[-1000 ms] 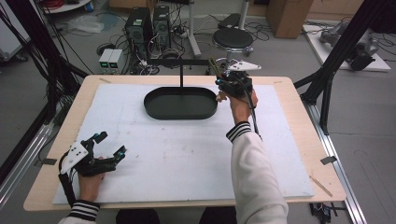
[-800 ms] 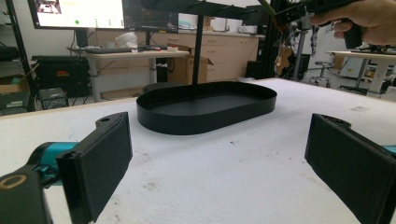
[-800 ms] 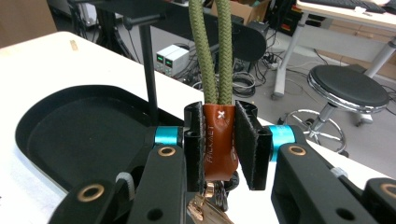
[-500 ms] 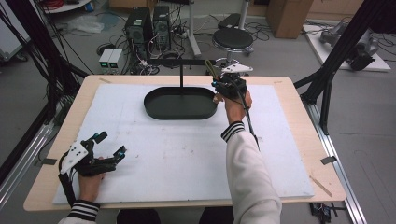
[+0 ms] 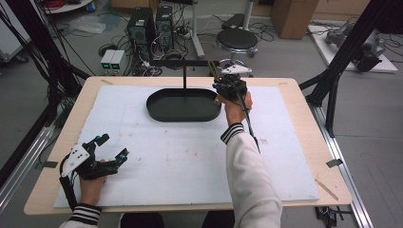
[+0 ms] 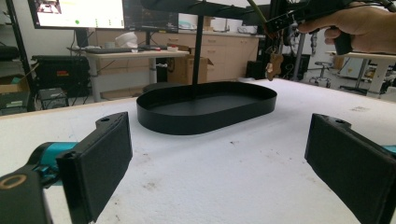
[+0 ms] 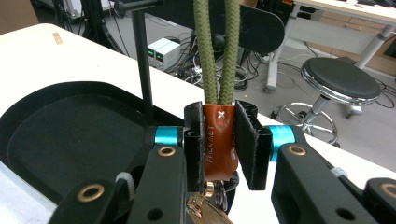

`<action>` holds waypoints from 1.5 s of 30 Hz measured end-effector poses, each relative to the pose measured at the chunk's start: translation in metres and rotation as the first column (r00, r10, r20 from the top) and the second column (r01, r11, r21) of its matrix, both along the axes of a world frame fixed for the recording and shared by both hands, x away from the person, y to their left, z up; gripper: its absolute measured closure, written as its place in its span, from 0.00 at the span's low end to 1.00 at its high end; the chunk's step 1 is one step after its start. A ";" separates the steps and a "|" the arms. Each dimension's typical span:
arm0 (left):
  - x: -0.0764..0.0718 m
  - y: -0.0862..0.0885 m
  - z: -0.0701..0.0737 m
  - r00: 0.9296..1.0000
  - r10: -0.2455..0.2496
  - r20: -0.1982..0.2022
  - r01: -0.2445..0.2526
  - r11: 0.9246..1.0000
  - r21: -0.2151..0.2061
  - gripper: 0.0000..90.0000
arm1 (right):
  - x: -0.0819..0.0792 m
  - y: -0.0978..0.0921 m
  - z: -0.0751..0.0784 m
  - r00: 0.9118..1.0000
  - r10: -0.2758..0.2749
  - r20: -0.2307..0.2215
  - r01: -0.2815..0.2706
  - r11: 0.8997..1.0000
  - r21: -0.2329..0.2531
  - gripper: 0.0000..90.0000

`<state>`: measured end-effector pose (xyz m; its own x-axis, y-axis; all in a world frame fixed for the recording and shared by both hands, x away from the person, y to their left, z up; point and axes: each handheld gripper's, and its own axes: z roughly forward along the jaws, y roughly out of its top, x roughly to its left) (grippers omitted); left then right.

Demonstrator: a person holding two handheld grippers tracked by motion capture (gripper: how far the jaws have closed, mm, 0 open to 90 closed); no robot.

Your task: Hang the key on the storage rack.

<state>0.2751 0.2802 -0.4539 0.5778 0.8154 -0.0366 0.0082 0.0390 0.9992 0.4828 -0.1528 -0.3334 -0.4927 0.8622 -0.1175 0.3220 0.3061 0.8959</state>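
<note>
My right gripper is shut on a brown leather key fob at the right end of the black oval tray. An olive green cord loop rises from the fob, and keys hang below it. The loop reaches up by the right end of the horizontal bar of the black T-shaped stand in the tray. From the left gripper view the fob dangles under the right gripper, above the tray. My left gripper rests open on the white mat at the front left, holding nothing.
A white foam mat covers the wooden table. The stand's post rises just left of the held fob. Beyond the far edge are a stool, computer towers and cables on the floor.
The right gripper has shifted slightly left and farther away with the fob, closer to the bar's right end. The left gripper has stayed put.
</note>
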 end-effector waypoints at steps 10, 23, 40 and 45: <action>0.000 0.000 0.000 1.000 -0.001 0.000 0.001 1.000 0.001 0.09 | 0.004 0.006 -0.004 1.000 -0.008 -0.008 0.008 1.000 0.013 0.82; 0.000 0.000 0.000 1.000 0.000 -0.001 0.000 1.000 -0.002 0.09 | 0.015 0.003 -0.014 0.999 -0.030 -0.033 0.032 0.998 0.052 0.82; 0.000 0.000 0.000 1.000 0.001 -0.002 -0.001 1.000 -0.005 0.09 | 0.026 0.000 -0.027 0.997 -0.039 -0.067 0.044 0.996 0.082 0.82; 0.000 0.000 0.000 1.000 0.000 -0.003 0.000 1.000 -0.005 0.09 | 0.028 -0.002 -0.028 0.998 -0.027 -0.061 0.032 0.996 0.083 0.78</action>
<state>0.2752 0.2798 -0.4540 0.5780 0.8149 -0.0422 0.0112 0.0438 0.9990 0.5108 -0.1544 -0.3616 -0.4706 0.8822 -0.0159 0.3832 0.2205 0.8969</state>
